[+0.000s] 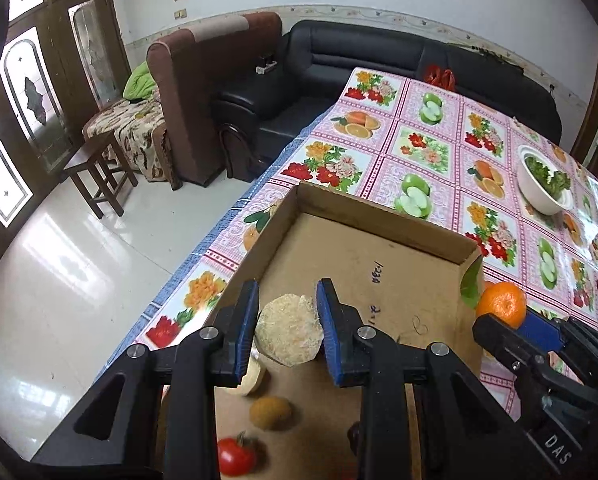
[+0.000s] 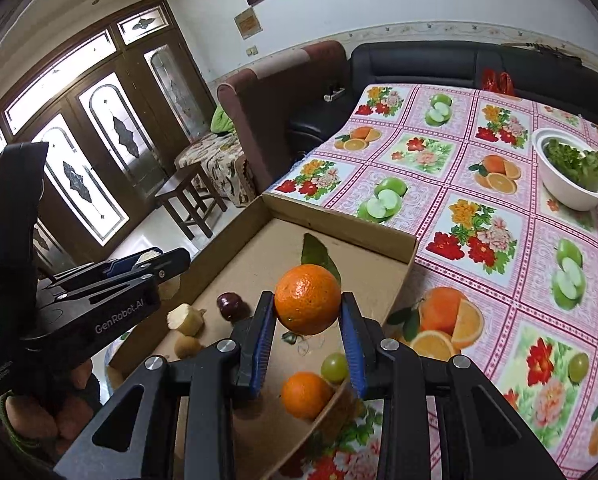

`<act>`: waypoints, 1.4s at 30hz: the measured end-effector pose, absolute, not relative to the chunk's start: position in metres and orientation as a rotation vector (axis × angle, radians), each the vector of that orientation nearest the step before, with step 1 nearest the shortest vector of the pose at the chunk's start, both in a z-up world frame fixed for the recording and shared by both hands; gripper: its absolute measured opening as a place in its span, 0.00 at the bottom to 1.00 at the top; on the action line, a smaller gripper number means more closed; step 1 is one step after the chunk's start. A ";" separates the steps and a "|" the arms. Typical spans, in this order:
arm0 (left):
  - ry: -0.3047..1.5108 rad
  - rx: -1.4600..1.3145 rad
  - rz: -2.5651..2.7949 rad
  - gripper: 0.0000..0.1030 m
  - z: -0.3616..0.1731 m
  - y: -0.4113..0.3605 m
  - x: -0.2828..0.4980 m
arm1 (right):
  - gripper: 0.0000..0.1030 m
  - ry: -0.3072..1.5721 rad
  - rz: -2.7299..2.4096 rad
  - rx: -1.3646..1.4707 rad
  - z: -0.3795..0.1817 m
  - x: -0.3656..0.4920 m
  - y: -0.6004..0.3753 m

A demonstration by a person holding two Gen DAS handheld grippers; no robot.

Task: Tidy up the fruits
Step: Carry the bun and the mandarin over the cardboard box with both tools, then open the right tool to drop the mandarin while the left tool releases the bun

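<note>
Your left gripper (image 1: 287,330) is clamped on a pale, rough, round fruit (image 1: 289,330), held above the shallow brown cardboard tray (image 1: 383,220). Your right gripper (image 2: 308,338) grasps a glossy orange with a green leaf (image 2: 308,304) over the same tray, where a second orange (image 2: 305,394), a green grape (image 2: 334,366) and a red tomato (image 1: 236,456) lie.

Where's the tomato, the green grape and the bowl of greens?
tomato (image 1: 236,456), left wrist view, middle of its red skin
green grape (image 2: 334,367), right wrist view, its middle
bowl of greens (image 2: 571,194), right wrist view, white outer wall
</note>
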State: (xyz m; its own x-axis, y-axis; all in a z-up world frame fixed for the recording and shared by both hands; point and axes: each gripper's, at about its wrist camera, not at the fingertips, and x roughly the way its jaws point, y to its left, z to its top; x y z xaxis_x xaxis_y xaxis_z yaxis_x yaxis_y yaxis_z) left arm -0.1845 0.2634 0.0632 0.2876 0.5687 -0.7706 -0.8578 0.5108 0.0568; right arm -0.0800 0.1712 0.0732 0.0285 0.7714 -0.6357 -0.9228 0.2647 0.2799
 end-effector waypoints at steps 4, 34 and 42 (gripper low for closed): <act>0.867 -0.424 0.993 0.27 0.052 0.281 -0.172 | 0.31 0.808 1.317 -0.259 0.067 -0.076 0.187; 1.013 -0.580 0.960 0.27 0.003 0.320 -0.156 | 0.36 0.877 1.261 -0.392 0.026 -0.073 0.227; 0.929 -0.622 0.932 0.29 0.030 0.309 -0.177 | 0.46 0.842 1.260 -0.374 0.043 -0.078 0.212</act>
